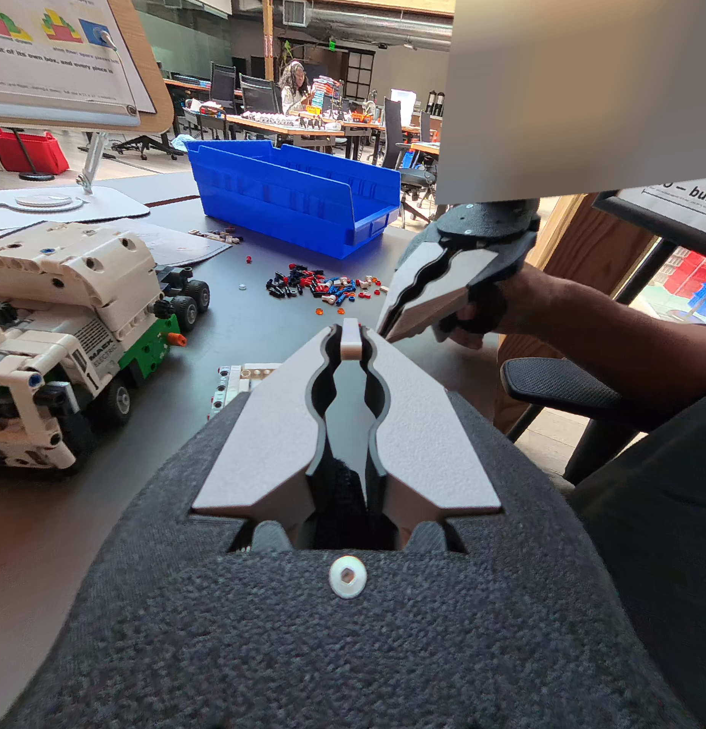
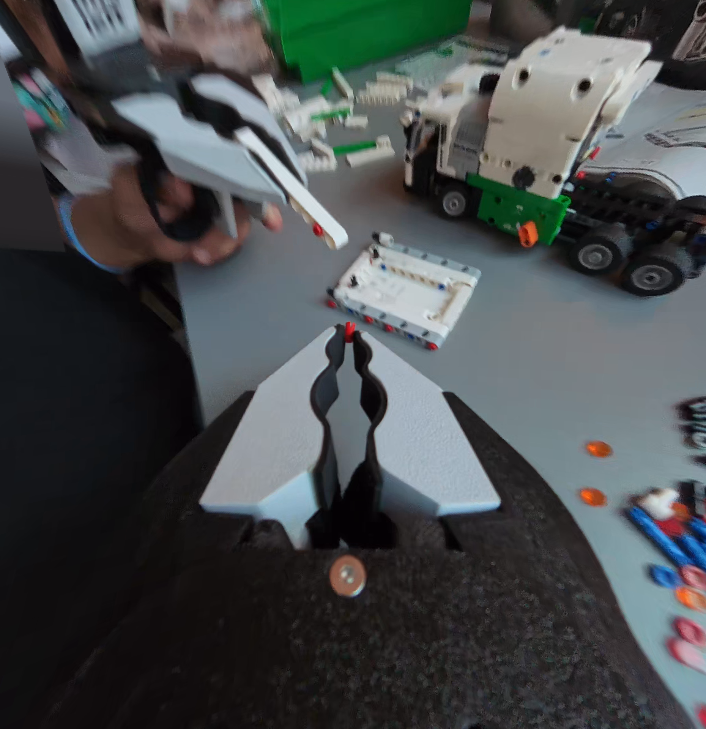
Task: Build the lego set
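On the grey tabletop, at twelve o'clock from the right gripper, lies a flat white rectangular lego frame studded with red and blue pins. That gripper pinches a tiny red plastic pin at its tips. The left gripper clamps a long white lego beam, one red pin showing near the beam's free end. At two o'clock stands the white-and-green lego truck. A pile of small red, blue and black connector pins lies before the blue plastic bin.
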The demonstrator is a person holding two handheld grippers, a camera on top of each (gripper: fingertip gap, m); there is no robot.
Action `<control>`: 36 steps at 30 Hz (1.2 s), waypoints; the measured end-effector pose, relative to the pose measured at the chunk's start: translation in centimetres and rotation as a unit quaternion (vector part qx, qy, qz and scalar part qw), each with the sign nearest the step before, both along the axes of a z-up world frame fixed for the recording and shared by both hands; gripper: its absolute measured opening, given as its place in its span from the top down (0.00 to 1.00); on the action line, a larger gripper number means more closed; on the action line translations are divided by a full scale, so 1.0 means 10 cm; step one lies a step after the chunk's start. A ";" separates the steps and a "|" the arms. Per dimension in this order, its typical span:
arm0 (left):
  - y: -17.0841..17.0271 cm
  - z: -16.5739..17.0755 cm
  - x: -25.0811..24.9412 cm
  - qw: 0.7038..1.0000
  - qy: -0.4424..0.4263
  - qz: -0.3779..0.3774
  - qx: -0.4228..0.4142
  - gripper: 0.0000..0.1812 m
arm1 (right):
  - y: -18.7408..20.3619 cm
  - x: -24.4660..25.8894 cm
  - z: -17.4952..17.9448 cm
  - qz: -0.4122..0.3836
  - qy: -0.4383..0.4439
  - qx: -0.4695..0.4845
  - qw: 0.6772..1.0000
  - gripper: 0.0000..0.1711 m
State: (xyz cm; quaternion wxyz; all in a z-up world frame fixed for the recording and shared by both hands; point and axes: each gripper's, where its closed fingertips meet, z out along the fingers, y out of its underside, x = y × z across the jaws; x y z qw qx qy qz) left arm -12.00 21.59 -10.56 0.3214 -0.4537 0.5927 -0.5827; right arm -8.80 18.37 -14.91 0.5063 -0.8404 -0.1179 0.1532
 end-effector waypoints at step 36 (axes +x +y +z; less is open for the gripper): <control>-0.11 0.04 0.01 0.986 -0.058 0.064 0.140 0.96 | 0.22 -0.35 0.44 -0.064 0.563 0.049 0.822 0.99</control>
